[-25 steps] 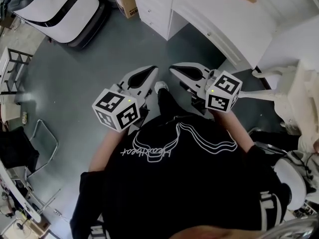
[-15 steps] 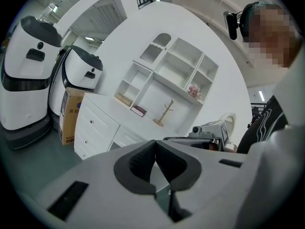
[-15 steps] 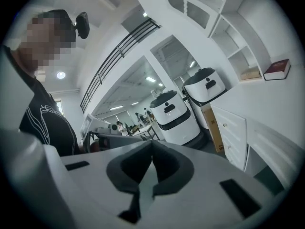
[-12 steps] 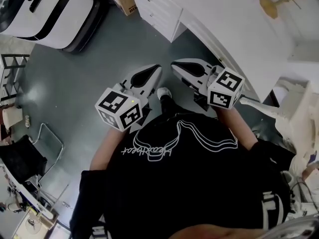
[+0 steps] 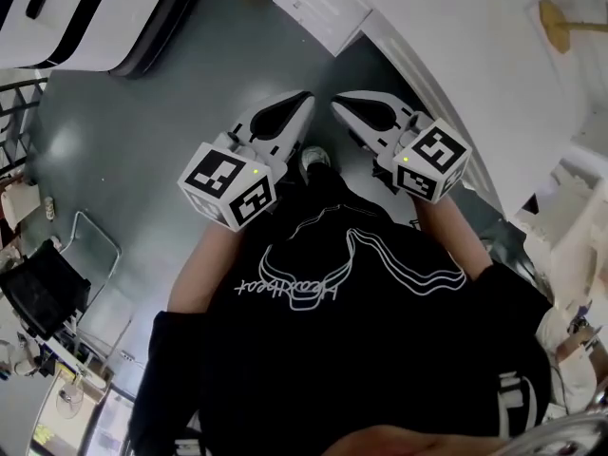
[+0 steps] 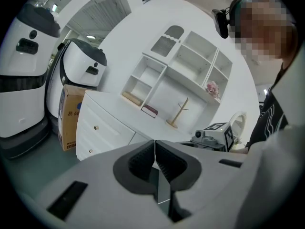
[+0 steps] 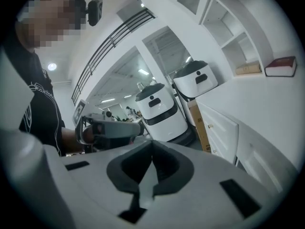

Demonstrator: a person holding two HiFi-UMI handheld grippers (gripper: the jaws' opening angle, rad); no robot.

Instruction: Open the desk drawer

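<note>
The white desk runs across the upper right of the head view, with its drawer unit at the top. In the left gripper view the drawer fronts carry small knobs. My left gripper and right gripper hang side by side over the grey floor, short of the desk, touching nothing. Both are shut and empty: the left gripper and right gripper each show pads pressed together. The drawer fronts lie to the right in the right gripper view.
Two white robots and a cardboard box stand left of the drawer unit. A black chair is at the far left. On the desk are a white shelf unit, a wooden stand and a red book.
The person has stepped closer to the desk, which now fills more of the upper right. Both grippers travelled along, still side by side and shut.
</note>
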